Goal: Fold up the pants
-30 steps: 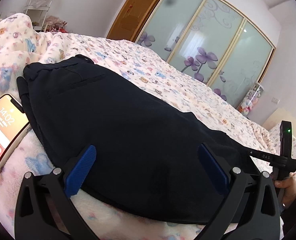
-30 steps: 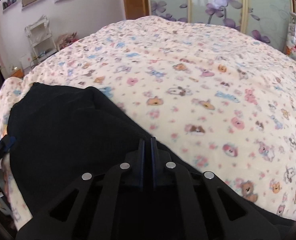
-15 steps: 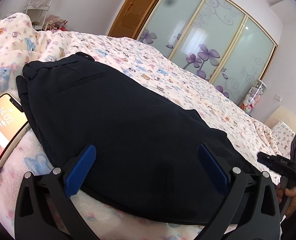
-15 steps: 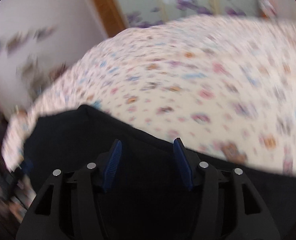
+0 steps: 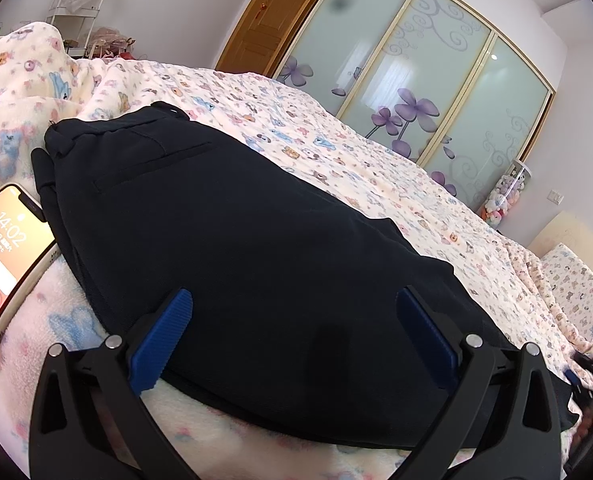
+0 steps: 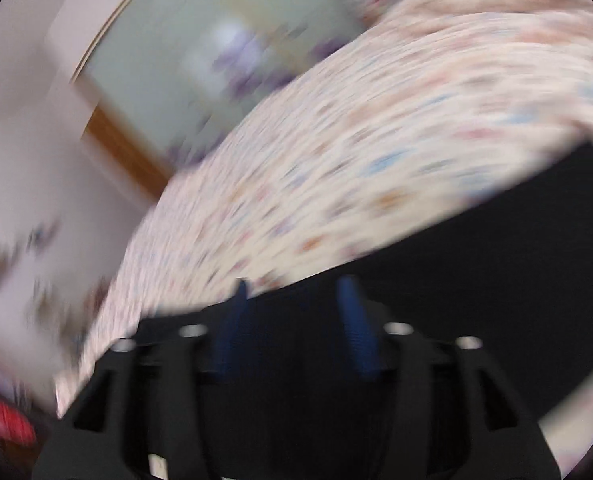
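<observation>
Two grippers in view, both w/ fingers spread. Left gripper (image 5: 294,320): blue pads wide apart, nothing between them gripped; it sits low over the near edge of the pants (image 5: 232,240). Pants: dark navy, folded into a thick stack, lying flat on the bedspread (image 5: 376,168), waistband end away from the camera, a welt pocket slit visible on top. Near edge of the stack lies between the left pads; contact w/ them cannot be confirmed.

Right gripper (image 6: 296,320): frame heavily motion-blurred. Blue pads separated, gap visible, no cloth seen pinched. Dark fabric of the pants (image 6: 496,280) fills the lower right of the right wrist view, bedspread (image 6: 376,160) beyond it.

Phone (image 5: 4,256), screen lit, reading 14:02, lies on the bedspread just beside the pants' left edge, at the left of the left wrist view. Background: wardrobe (image 5: 416,68) w/ frosted sliding doors, purple flower pattern; wooden door (image 5: 264,28) left of it; white shelf rack (image 5: 80,4) at far left.
</observation>
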The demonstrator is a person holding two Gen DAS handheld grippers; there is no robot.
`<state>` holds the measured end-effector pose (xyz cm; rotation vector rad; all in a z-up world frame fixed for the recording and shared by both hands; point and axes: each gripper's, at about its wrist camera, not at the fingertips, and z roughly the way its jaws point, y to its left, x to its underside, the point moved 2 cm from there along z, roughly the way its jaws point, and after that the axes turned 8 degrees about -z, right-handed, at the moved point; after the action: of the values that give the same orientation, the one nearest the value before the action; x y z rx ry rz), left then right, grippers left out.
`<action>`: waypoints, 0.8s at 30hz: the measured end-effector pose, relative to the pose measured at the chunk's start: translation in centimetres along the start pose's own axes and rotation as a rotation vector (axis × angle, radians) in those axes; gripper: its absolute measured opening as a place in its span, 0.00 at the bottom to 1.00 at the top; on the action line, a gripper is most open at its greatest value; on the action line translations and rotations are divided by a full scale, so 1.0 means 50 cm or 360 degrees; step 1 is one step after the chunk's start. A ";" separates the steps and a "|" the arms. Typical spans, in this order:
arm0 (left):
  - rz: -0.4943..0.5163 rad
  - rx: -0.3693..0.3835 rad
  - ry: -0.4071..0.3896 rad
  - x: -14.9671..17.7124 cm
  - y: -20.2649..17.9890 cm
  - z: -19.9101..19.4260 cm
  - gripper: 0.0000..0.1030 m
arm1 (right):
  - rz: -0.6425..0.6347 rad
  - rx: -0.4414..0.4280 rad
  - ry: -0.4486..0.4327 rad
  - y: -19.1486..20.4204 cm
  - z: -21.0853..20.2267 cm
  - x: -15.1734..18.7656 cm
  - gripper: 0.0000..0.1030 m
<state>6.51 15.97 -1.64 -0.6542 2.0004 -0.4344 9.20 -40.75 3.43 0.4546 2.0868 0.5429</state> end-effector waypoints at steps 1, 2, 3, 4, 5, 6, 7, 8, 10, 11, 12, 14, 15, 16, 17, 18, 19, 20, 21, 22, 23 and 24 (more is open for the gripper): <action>0.0000 0.0000 0.0001 -0.001 0.001 0.001 0.98 | 0.0115 0.0078 -0.0089 -0.051 -0.049 -0.003 0.57; 0.0000 -0.0001 0.0001 -0.001 0.001 0.002 0.98 | 0.0207 0.0138 -0.0145 -0.090 -0.085 -0.004 0.57; 0.0000 -0.0001 0.0001 -0.001 0.001 0.002 0.98 | 0.0308 0.0214 -0.0194 -0.127 -0.118 -0.002 0.57; -0.0001 0.0001 0.0001 -0.001 0.001 0.002 0.98 | 0.0462 0.0324 -0.0264 -0.181 -0.163 0.004 0.57; -0.0001 0.0001 0.0001 -0.002 0.001 0.002 0.98 | 0.0546 0.0369 -0.0290 -0.209 -0.184 0.010 0.56; -0.0001 0.0001 0.0001 -0.001 0.001 0.002 0.98 | 0.0645 0.0408 -0.0305 -0.241 -0.203 0.016 0.56; -0.0001 0.0001 0.0001 -0.001 0.000 0.002 0.98 | 0.0754 0.0425 -0.0302 -0.272 -0.215 0.026 0.56; -0.0001 0.0001 0.0001 -0.002 0.001 0.002 0.98 | 0.0808 0.0413 -0.0299 -0.289 -0.217 0.031 0.56; -0.0001 0.0001 0.0001 -0.002 0.001 0.002 0.98 | 0.0878 0.0421 -0.0269 -0.309 -0.208 0.039 0.52; -0.0001 0.0001 0.0002 -0.002 0.001 0.002 0.98 | 0.0889 0.0420 -0.0267 -0.315 -0.208 0.041 0.52; -0.0001 0.0001 0.0002 -0.002 0.001 0.002 0.98 | 0.0891 0.0430 -0.0262 -0.317 -0.206 0.041 0.52; -0.0001 0.0001 0.0001 -0.002 0.001 0.002 0.98 | 0.0879 0.0441 -0.0262 -0.314 -0.191 0.036 0.52; -0.0001 0.0000 0.0002 -0.002 0.001 0.002 0.98 | 0.0877 0.0450 -0.0254 -0.314 -0.184 0.035 0.52; 0.0000 -0.0001 0.0002 -0.001 0.000 0.002 0.98 | 0.0881 0.0460 -0.0242 -0.316 -0.176 0.030 0.52; 0.0000 -0.0002 0.0002 -0.002 0.001 0.002 0.98 | 0.0887 0.0462 -0.0241 -0.322 -0.178 0.032 0.52; 0.0001 -0.0002 0.0002 -0.002 0.001 0.001 0.98 | 0.0887 0.0475 -0.0226 -0.332 -0.173 0.032 0.51; 0.0002 -0.0003 0.0003 -0.001 0.001 0.001 0.98 | 0.0890 0.0492 -0.0222 -0.334 -0.167 0.031 0.49; 0.0001 -0.0002 0.0002 -0.001 0.001 0.001 0.98 | 0.0898 0.0495 -0.0227 -0.350 -0.174 0.042 0.45; 0.0000 -0.0001 0.0002 -0.001 0.001 0.001 0.98 | 0.0908 0.0495 -0.0236 -0.362 -0.171 0.042 0.35; 0.0000 -0.0001 0.0002 -0.001 0.001 0.001 0.98 | 0.0915 0.0500 -0.0240 -0.367 -0.169 0.043 0.30; 0.0001 -0.0002 0.0003 -0.001 0.001 0.001 0.98 | 0.0919 0.0492 -0.0246 -0.373 -0.169 0.046 0.23; 0.0001 -0.0002 0.0003 -0.001 0.001 0.001 0.98 | 0.0919 0.0463 -0.0267 -0.375 -0.172 0.050 0.19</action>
<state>6.58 16.06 -1.66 -0.6544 2.0024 -0.4337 -1.45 -56.90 -4.09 1.2499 1.8652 0.5041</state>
